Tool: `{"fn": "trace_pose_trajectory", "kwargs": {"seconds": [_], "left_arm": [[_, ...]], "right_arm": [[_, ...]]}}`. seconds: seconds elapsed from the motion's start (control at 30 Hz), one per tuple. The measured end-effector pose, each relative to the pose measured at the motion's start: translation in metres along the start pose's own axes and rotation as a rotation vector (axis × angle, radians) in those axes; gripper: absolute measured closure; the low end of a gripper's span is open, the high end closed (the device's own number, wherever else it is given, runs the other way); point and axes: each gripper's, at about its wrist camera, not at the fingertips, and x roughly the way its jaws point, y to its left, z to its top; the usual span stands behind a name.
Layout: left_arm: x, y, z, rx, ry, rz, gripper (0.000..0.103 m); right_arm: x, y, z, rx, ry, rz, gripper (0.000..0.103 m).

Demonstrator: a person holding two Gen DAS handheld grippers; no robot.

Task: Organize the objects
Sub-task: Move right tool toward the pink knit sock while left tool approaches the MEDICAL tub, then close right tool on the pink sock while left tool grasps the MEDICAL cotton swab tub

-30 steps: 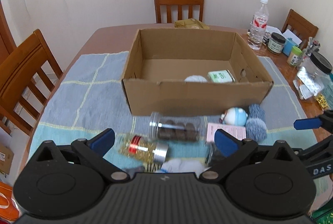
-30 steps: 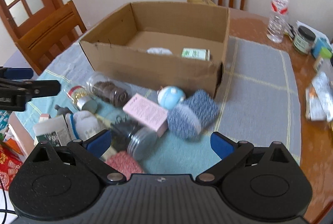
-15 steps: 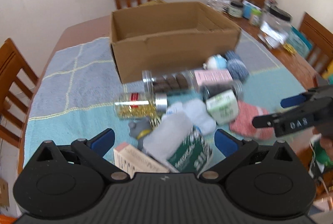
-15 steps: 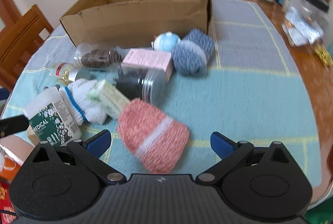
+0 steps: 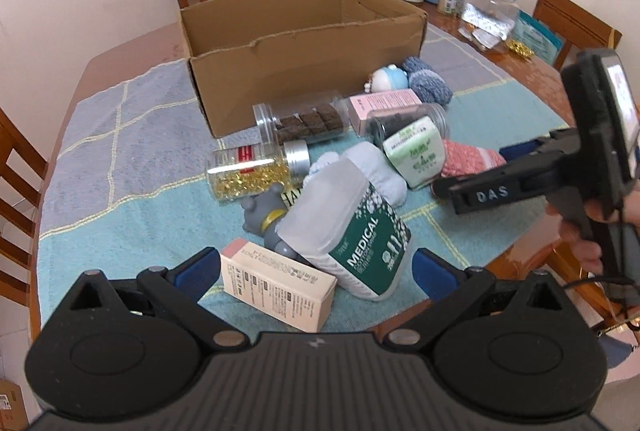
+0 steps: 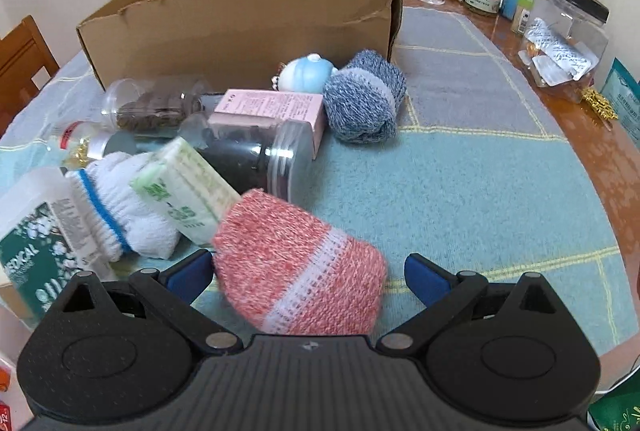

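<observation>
Both grippers spread wide
Left gripper and right gripper fill the lower frame, jaws apart, gripping nothing.

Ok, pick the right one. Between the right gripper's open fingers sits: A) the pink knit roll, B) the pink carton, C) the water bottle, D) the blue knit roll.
A: in the right wrist view the pink knit roll lies between the right gripper, whose fingers are spread wide, while the blue knit roll lies farther off by the cardboard box.
</observation>
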Motion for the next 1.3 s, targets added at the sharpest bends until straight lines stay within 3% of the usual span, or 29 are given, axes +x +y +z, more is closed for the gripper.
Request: {"fn": "trace_pose_trajectory", "kwargs": {"seconds": [0.37, 0.77, 1.03, 1.3], "left_arm": [[0.01, -0.013, 0.006, 0.094, 0.008, -0.01, 0.001], [0.035, -0.054, -0.009, 0.439, -0.025, 0.1, 0.002], [0.049, -0.068, -0.018, 0.544, -0.058, 0.162, 0.003], [0.056, -0.069, -0.019, 0.546, -0.074, 0.192, 0.014]], "right_arm": [[-0.006, -0.031, -0.011, -0.044, 0.034, 0.035, 0.0], [-0.006, -0.032, -0.009, -0.061, 0.046, 0.047, 0.0], [-0.008, -0.03, -0.009, -0.061, 0.064, 0.059, 0.0], [-0.009, -0.026, -0.009, -0.059, 0.057, 0.071, 0.0]]}}
